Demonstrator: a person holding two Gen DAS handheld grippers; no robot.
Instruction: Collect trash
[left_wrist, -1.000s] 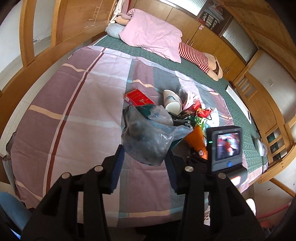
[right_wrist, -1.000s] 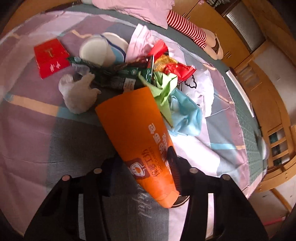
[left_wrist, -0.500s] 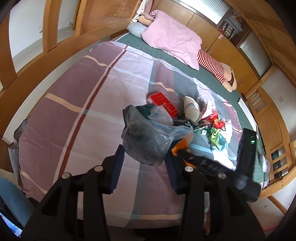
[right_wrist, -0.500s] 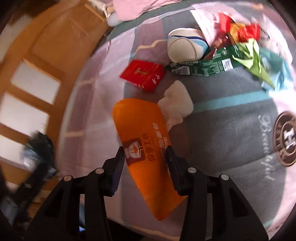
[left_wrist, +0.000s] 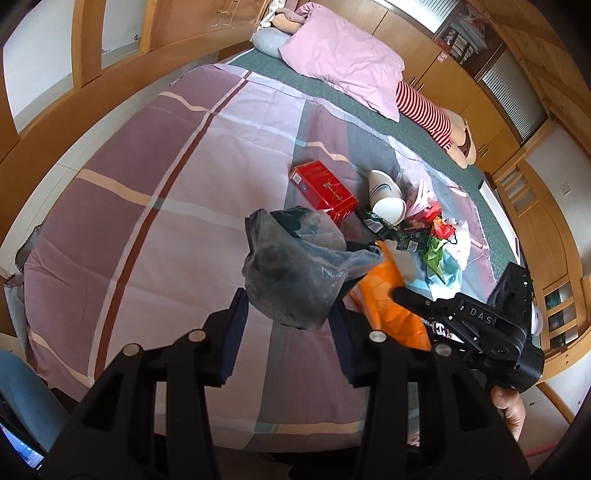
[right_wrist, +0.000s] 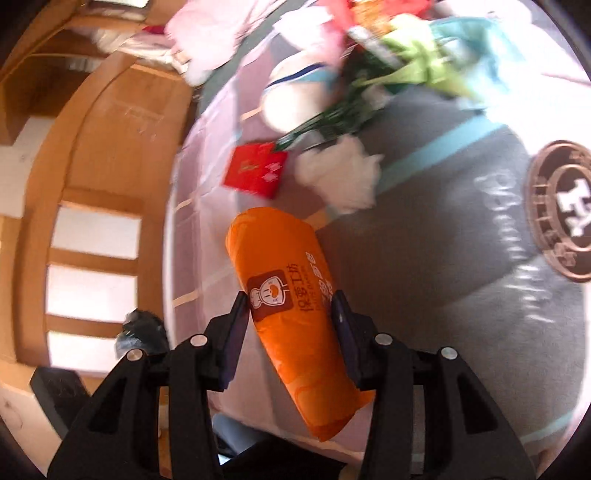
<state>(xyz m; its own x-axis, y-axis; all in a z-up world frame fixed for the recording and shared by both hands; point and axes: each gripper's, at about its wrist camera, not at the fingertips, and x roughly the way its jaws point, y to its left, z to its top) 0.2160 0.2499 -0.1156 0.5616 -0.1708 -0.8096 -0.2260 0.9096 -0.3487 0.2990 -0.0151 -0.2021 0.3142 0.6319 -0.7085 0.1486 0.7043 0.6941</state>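
Observation:
My left gripper (left_wrist: 288, 317) is shut on a grey see-through plastic bag (left_wrist: 295, 273), which bulges up between its fingers above the striped bedspread (left_wrist: 147, 206). An orange packet (right_wrist: 288, 302) lies between the pads of my right gripper (right_wrist: 291, 314); both pads still touch it while the jaws are opening. In the left wrist view this packet (left_wrist: 384, 295) sits just right of the bag's mouth. Beyond it lies the trash: a red box (left_wrist: 323, 190), a white paper cup (left_wrist: 386, 195), a green wrapper (left_wrist: 388, 229) and a crumpled white tissue (right_wrist: 340, 173).
A pink pillow (left_wrist: 343, 62) and a red-striped plush toy (left_wrist: 424, 107) lie at the head of the bed. Wooden panelling (left_wrist: 110, 74) runs along the left side, cabinets (left_wrist: 554, 221) along the right. A person's hand (left_wrist: 509, 410) grips the right gripper's handle.
The right gripper has rolled and swung left with the orange packet, up beside the bag. The left gripper sank a little with the bag still in it.

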